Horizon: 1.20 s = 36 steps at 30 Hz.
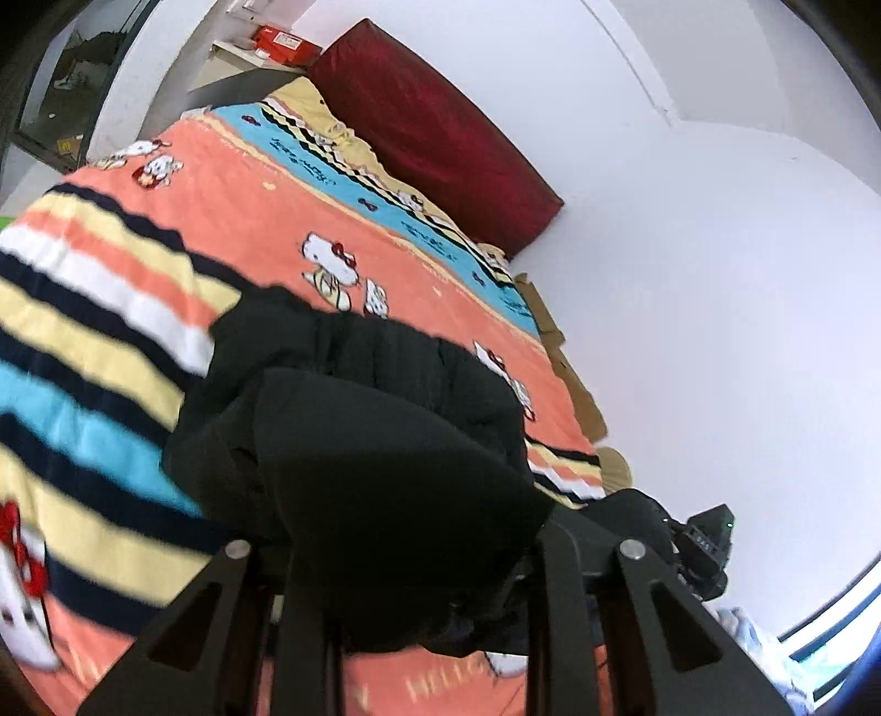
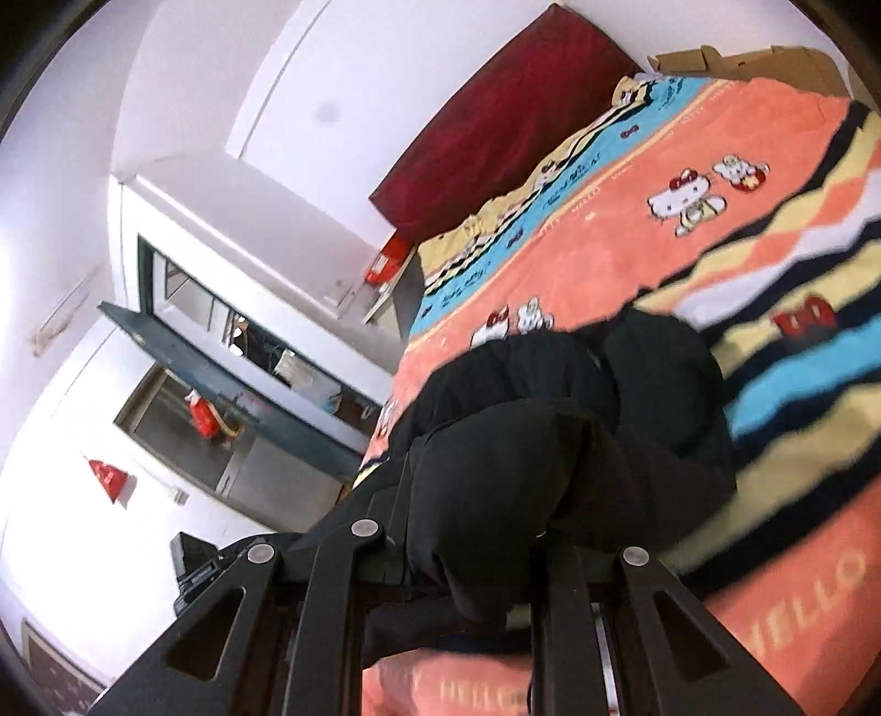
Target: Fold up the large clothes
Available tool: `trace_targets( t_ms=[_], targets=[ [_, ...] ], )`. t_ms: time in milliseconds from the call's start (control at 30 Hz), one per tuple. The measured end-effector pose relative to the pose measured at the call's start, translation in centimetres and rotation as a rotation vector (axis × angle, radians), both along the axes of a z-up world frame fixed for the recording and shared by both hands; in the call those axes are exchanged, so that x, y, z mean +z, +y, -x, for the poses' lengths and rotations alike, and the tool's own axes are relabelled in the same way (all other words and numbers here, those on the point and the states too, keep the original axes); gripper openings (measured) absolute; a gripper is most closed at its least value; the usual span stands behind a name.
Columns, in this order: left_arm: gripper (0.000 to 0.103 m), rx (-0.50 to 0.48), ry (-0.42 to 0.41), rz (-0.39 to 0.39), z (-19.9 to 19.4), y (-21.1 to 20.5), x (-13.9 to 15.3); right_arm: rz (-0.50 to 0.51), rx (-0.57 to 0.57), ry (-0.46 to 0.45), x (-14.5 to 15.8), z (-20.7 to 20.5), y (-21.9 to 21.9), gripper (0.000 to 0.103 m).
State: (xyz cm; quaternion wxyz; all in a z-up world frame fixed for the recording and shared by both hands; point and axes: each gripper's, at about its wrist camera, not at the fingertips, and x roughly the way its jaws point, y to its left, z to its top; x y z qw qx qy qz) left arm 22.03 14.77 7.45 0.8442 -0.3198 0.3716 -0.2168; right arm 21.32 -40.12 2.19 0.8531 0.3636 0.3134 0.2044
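The left wrist view showed what the right did not: the other gripper's black body at the lower right edge, a strip of cardboard (image 1: pixel 556 330) along the far side of the bed, and a red box (image 1: pixel 281 41) on a shelf beyond the headboard. The right wrist view alone showed an open dark door (image 2: pixel 231 380) and a doorway with red items beyond it.

The black garment (image 1: pixel 374 440) was soft, matte and bunched into rounded folds. It hung from both tools above the blanket (image 1: pixel 231 220), its far end lying on the bed. The blanket was plush, orange with cartoon cats, crossed by cream, navy, white and turquoise stripes. A dark red padded headboard (image 1: pixel 435 126) with rounded corners stood against the white wall (image 1: pixel 716 275).

The left gripper (image 1: pixel 418 556) was pinched on the garment's near edge; the right gripper (image 2: pixel 468 562) was likewise clamped on the cloth (image 2: pixel 550 457). In both views the cloth draped over the fingertips, so the pads were hidden and the jaw gap could not be seen directly. Motion blur softened the nearest stripes. The garment's type and full outline could not be made out, and each frame cut off the bed's near edge.
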Motion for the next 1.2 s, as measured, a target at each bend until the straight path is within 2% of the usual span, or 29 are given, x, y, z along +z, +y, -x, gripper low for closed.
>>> trace_targets(
  t_ms=[133,200,300,400,467,533,633,733,867,967,1000,1033,1133,1200],
  targets=[
    [0.023,0.039,0.029,-0.054,-5.5,-0.4,0.3,0.063,-0.058,0.018,0.9,-5.3,0.7,0.018],
    [0.023,0.051,0.050,-0.088,-8.5,-0.9,-0.2,0.076,-0.083,0.035,0.6,-7.6,0.8,0.018],
    [0.025,0.054,0.082,-0.135,-13.2,-1.9,-1.4,0.156,-0.124,0.072,-0.4,-12.2,1.6,0.018],
    [0.026,0.033,0.123,-0.207,-18.7,-3.5,-3.7,0.216,-0.143,0.111,-1.9,-15.8,1.9,0.018],
    [0.026,0.031,0.167,-0.225,-21.9,-4.1,-5.9,0.245,-0.150,0.143,-3.4,-18.5,2.1,0.018],
    [0.027,0.029,0.196,-0.229,-24.2,-4.5,-7.9,0.269,-0.144,0.168,-5.2,-20.8,2.4,0.018],
    [0.029,0.027,0.221,-0.184,-27.0,-4.9,-11.2,0.282,-0.142,0.188,-7.7,-23.1,2.6,0.018],
    [0.029,0.034,0.227,-0.125,-28.3,-4.7,-12.7,0.263,-0.151,0.189,-9.3,-24.5,2.2,0.018],
    [0.033,0.035,0.219,-0.050,-28.6,-3.9,-12.6,0.247,-0.144,0.179,-9.1,-24.8,2.2,0.021],
    [0.048,0.050,0.198,0.034,-27.8,-2.6,-11.5,0.253,-0.134,0.176,-8.4,-24.4,2.1,0.025],
    [0.057,0.065,0.188,0.068,-27.5,-1.9,-11.1,0.266,-0.131,0.170,-8.0,-24.2,2.2,0.030],
    [0.063,0.089,0.176,0.085,-27.3,-1.3,-10.5,0.283,-0.131,0.165,-7.5,-24.1,2.2,0.038],
    [0.065,0.157,0.149,0.087,-26.6,0.9,-8.5,0.311,-0.147,0.155,-6.0,-23.4,1.8,0.057],
    [0.065,0.191,0.128,0.009,-25.7,1.5,-6.8,0.335,-0.169,0.130,-4.6,-22.4,1.6,0.060]
  ],
)
